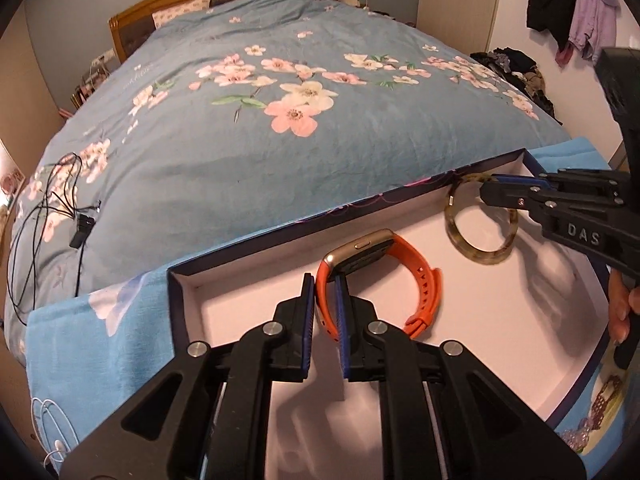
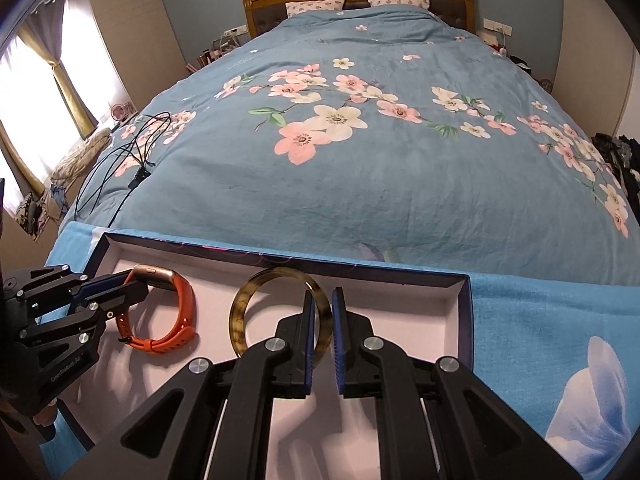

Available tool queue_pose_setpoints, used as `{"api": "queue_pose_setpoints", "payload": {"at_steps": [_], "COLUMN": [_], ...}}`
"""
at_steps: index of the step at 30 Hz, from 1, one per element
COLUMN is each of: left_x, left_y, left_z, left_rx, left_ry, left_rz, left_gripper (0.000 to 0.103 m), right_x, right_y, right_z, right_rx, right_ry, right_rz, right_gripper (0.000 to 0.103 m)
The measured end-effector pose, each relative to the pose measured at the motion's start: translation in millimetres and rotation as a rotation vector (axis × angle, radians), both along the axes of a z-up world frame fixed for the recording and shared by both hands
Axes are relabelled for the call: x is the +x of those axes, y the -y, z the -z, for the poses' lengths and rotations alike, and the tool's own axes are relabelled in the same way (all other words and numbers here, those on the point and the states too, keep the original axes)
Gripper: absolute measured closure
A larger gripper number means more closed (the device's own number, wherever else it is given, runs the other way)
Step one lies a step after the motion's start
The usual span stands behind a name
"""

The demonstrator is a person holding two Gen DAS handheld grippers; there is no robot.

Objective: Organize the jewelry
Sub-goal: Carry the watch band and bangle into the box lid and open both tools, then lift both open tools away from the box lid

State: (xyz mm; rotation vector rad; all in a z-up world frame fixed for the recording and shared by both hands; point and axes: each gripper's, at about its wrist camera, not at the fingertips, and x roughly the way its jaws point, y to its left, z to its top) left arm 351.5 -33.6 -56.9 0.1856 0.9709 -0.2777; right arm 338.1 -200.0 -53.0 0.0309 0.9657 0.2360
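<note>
Left gripper (image 1: 325,292) clamps the orange silicone-strap watch (image 1: 400,276); right gripper (image 2: 321,312) clamps the mottled brown resin bangle (image 2: 256,308), both inside the shallow white-lined box (image 2: 420,300). Window light appears farther left only from the right wrist.

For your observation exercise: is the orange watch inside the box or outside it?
Inside. The orange watch sits over the box's white floor, within its dark walls, gripped by the left claw.

My left tool (image 1: 324,292) is matte black plastic with angular cut-out arms, round silver screws at the pivots and ribbed blue pads (image 1: 307,304) lining the fingers. My right tool (image 2: 320,308) matches it; raised letters "DAS" mark its side in the left view.
</note>
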Motion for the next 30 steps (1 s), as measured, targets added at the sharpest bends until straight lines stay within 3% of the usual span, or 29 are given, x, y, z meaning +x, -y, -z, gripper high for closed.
{"api": "queue_pose_setpoints", "payload": {"at_steps": [5, 9, 11, 17, 21, 24, 26, 30], "left_x": [9, -3, -15, -75, -125, -156, -174, -203], "left_y": [-4, -8, -12, -25, -29, -30, -31, -31], "left_z": [2, -10, -20, -56, -69, -67, -62, -45], "left_rx": [-0.006, -0.021, -0.022, -0.037, -0.057, -0.063, -0.064, -0.043], "left_ry": [-0.009, 0.051, 0.096, 0.244, 0.298, 0.305, 0.303, 0.298], "left_rz": [-0.041, -0.06, -0.07, -0.055, -0.007, 0.025, 0.037, 0.029], "left_gripper": [0.087, 0.079, 0.07, 0.062, 0.058, 0.056, 0.056, 0.056], "right_x": [-3, -16, -28, -87, -131, -161, -178, -204], "right_y": [6, 8, 9, 11, 16, 22, 27, 36], "right_z": [-5, -18, -27, -57, -66, -61, -53, -36], "right_rx": [0.019, 0.037, 0.052, 0.074, 0.073, 0.069, 0.041, 0.017], "right_ry": [0.026, 0.065, 0.091, 0.205, 0.243, 0.238, 0.23, 0.205], "right_rz": [0.021, 0.005, -0.017, -0.117, -0.187, -0.21, -0.203, -0.196], "right_gripper": [0.09, 0.08, 0.073, 0.06, 0.058, 0.057, 0.047, 0.046]}}
